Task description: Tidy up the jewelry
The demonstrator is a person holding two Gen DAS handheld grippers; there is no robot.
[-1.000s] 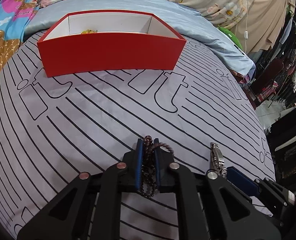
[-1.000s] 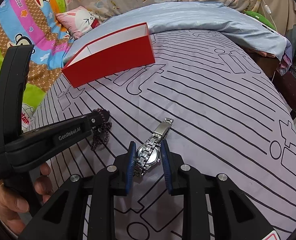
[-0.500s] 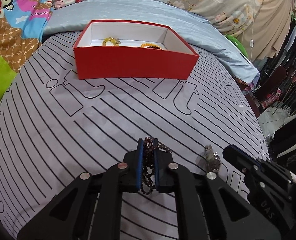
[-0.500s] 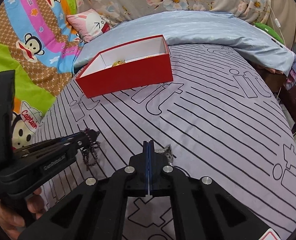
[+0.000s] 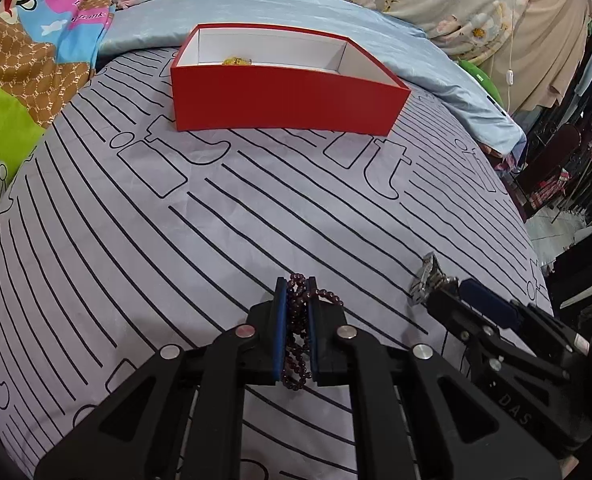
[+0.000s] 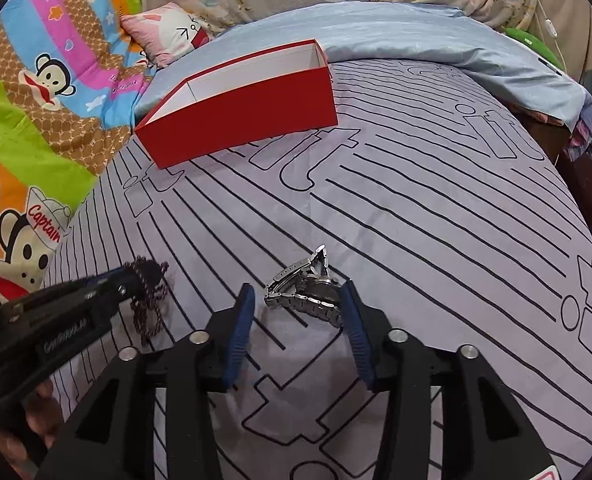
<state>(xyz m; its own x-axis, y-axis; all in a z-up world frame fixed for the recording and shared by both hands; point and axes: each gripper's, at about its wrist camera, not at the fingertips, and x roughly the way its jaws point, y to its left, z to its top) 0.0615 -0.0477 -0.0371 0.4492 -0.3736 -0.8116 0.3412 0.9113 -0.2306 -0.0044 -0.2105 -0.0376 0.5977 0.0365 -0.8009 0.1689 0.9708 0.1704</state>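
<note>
Left fingers: the left gripper is clenched on a dark purple beaded bracelet, whose loops hang between the blue pads and below them.
Right fingers: the right gripper is spread wide, grasping nothing.
Watch: a silver metal-link wristwatch lies on the bed's striped grey sheet between the right fingertips, close to the right-hand pad; its band runs roughly across the gap, clasp end pointing away.
Nearer hand: the right one, by my reading; the left is occupied.
Box: an open red cardboard box with white lining sits well ahead of both grippers, slightly leftward of the right one, with a yellow-gold piece inside.
Path: nothing lies between fingers and box; likely only its near wall needs clearing.
</note>
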